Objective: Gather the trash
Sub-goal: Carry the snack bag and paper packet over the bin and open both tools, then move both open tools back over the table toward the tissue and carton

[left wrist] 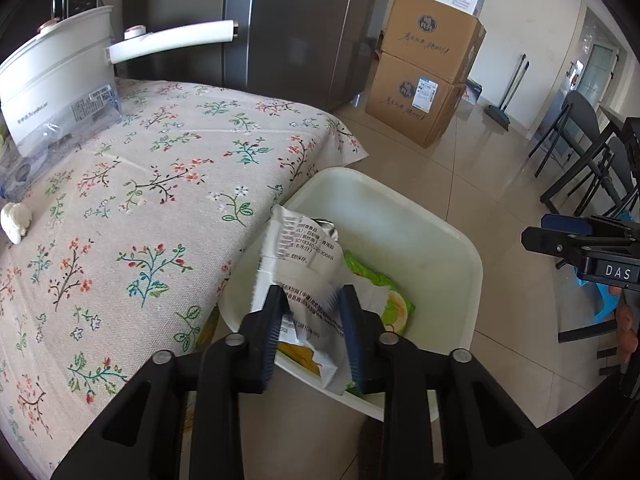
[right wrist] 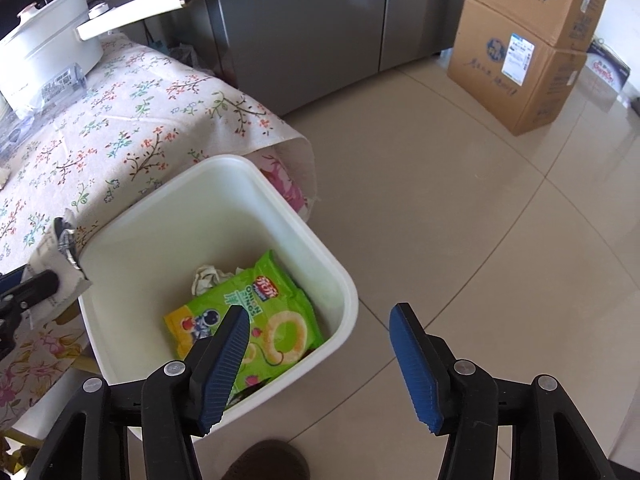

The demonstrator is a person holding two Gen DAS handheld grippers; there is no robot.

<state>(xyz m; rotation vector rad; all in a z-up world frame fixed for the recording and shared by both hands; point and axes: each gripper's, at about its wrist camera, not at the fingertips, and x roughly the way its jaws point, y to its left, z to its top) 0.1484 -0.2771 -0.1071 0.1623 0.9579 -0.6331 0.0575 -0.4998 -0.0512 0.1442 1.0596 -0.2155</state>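
Observation:
My left gripper (left wrist: 310, 300) is shut on a white printed snack wrapper (left wrist: 304, 256) and holds it over the near edge of a white trash bin (left wrist: 472, 276) beside the table. It also shows at the left edge of the right wrist view (right wrist: 60, 264). The bin (right wrist: 344, 276) holds a green onion-ring snack bag (right wrist: 256, 308) and a crumpled white paper (right wrist: 206, 278). My right gripper (right wrist: 320, 318) is open and empty above the bin's right rim. A crumpled tissue (left wrist: 16, 222) lies on the floral tablecloth (left wrist: 160, 168) at far left.
A white electric pot (left wrist: 56, 72) with a long handle and a clear plastic bag (left wrist: 60, 120) stand at the table's back. A grey fridge (left wrist: 296, 28), stacked cardboard boxes (left wrist: 424, 68), black chairs (left wrist: 592, 148) and a broom (left wrist: 504, 104) surround the tiled floor.

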